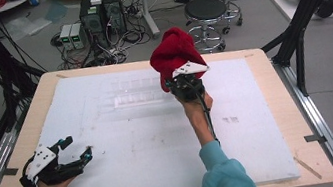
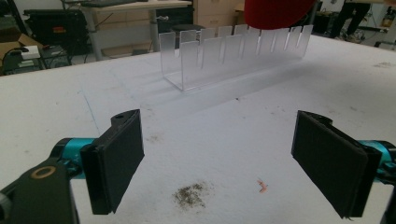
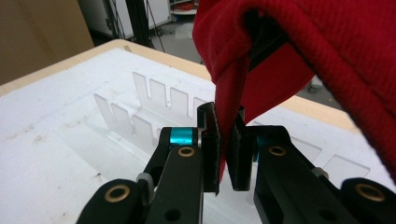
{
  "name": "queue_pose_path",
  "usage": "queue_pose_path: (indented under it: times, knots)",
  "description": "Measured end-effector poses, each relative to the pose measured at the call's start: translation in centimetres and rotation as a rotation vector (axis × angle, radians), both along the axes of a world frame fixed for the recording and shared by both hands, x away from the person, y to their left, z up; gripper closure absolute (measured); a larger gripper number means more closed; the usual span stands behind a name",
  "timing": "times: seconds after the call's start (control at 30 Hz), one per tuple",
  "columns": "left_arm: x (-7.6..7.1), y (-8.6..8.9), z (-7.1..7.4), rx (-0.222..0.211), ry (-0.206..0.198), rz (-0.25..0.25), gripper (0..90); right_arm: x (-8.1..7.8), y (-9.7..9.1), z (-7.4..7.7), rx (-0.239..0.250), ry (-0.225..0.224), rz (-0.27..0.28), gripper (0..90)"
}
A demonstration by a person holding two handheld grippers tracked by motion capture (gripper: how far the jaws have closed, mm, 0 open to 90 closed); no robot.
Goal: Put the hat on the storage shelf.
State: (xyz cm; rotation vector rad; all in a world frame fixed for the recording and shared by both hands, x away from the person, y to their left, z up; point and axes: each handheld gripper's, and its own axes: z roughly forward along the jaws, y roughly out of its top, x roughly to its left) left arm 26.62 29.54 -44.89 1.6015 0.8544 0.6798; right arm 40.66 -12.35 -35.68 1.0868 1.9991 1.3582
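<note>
The right tongs (image 1: 184,81) are up above the middle of the frame, clenched on a fold of the red cloth (image 1: 173,54), which bunches over them and hangs in the air. In the right gripper view the cloth's edge (image 3: 231,116) is pinched between the two black pads. Just below and behind it, upper centre of the high view, stands the clear slotted rack (image 1: 129,97) on the white board.

The left tongs (image 1: 70,152) sit released at the lower left, pads wide apart with nothing between them, low over the desk (image 1: 21,147).

The risk, I'd say: that grip is only on a thin fold, so a quick swing could let the cloth slide out. It also hangs close over the rack, whose thin upright tabs (image 2: 233,44) could snag the fabric or get tipped.

Room looks generous: bare board across the centre and right of the frame, with the desk edges well away from both hands.
</note>
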Motion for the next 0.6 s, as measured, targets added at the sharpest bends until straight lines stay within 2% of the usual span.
queue_pose_path:
  times: [0.2, 0.4, 0.6]
  knots:
    - [-0.2, 0.0, -0.1, 0.003, -0.026, 0.001, 17.3, 0.4, 0.4, -0.7, -0.009, 0.037, -0.001, 85.7]
    - [-0.5, 0.0, -0.1, -0.003, -0.054, -0.001, 17.6, 1.0, 0.9, -1.7, -0.043, 0.076, 0.002, 85.7]
    - [-0.5, 0.1, -0.1, -0.015, -0.053, -0.001, 17.6, 0.5, 0.8, -2.4, -0.052, 0.063, 0.005, 85.6]
